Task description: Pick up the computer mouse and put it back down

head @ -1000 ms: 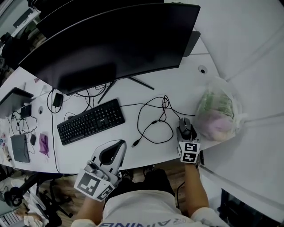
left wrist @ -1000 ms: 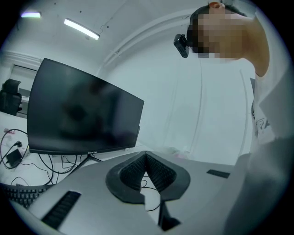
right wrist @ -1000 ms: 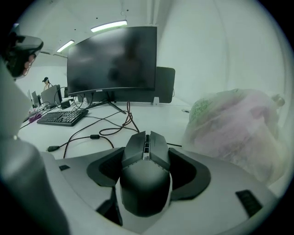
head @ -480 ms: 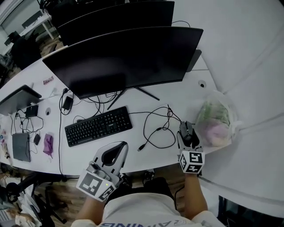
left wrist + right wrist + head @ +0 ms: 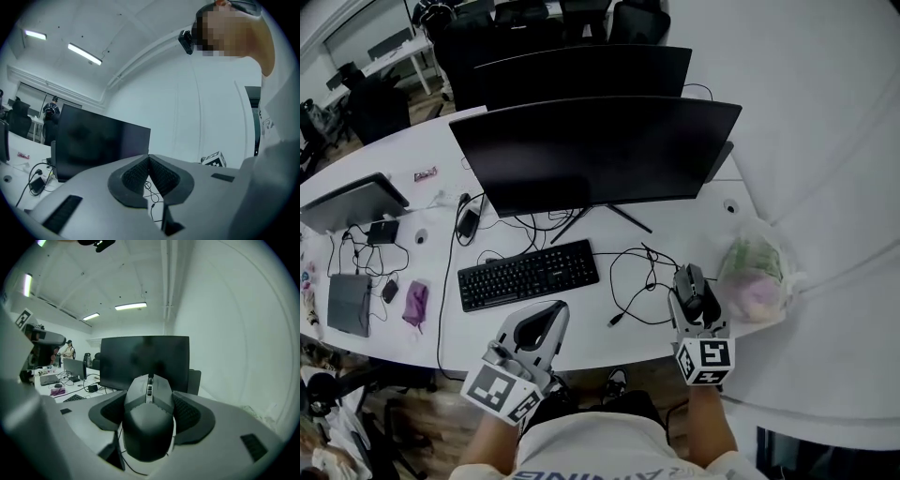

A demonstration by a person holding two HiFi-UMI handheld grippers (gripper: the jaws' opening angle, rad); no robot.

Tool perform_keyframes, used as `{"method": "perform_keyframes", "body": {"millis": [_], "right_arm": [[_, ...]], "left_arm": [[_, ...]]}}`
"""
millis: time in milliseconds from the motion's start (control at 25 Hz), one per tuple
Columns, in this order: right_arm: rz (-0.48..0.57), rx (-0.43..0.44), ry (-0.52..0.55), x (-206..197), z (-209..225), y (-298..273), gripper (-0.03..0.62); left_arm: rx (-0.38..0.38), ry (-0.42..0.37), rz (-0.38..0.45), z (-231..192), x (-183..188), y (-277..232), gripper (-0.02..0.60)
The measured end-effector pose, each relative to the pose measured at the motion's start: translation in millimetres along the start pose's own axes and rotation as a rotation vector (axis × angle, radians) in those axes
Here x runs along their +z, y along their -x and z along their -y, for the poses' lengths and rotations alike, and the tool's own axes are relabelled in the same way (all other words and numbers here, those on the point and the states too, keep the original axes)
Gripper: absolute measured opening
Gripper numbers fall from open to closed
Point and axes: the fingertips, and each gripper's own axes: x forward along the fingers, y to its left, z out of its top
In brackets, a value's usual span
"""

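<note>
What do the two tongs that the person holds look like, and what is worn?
Both the left tongs and right tongs are light grey with dark ribbed pads. Each carries a white cube with black square markers. The person wears a white shirt.

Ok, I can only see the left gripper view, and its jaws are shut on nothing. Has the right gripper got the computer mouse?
Observer: Yes. The right gripper view shows the right gripper shut on the black computer mouse, with one jaw on each side of it.
Operator: Is anything close by where it would go back down?
Observer: In the head view a clear plastic bag lies just right of the mouse, near the front edge of the white desk.
</note>
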Motion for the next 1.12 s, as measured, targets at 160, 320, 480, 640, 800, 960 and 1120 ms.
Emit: {"method": "perform_keyframes", "body": {"millis": [160, 320, 480, 640, 800, 960, 1120], "right_arm": [[0.041, 0.032, 0.028, 28, -25, 8, 0.307], [0.088, 0.058, 0.051, 55, -50, 14, 0.307], [0.139, 0.081, 0.072, 79, -71, 22, 0.307], [0.195, 0.092, 0.083, 104, -85, 33, 0.307], [0.251, 0.100, 0.093, 127, -94, 45, 0.306], [0.304, 0.109, 0.108, 146, -98, 54, 0.307], [0.339, 0.113, 0.122, 158, -100, 56, 0.306]], "left_arm": [[0.023, -0.007, 0.027, -11, 11, 22, 0.005], [0.047, -0.020, 0.059, -24, 22, 43, 0.005], [0.063, -0.038, 0.088, -32, 33, 60, 0.005], [0.071, -0.057, 0.117, -37, 46, 73, 0.005], [0.078, -0.078, 0.142, -38, 56, 82, 0.005], [0.082, -0.097, 0.160, -37, 64, 88, 0.005], [0.085, -0.109, 0.177, -37, 70, 92, 0.005]]}}
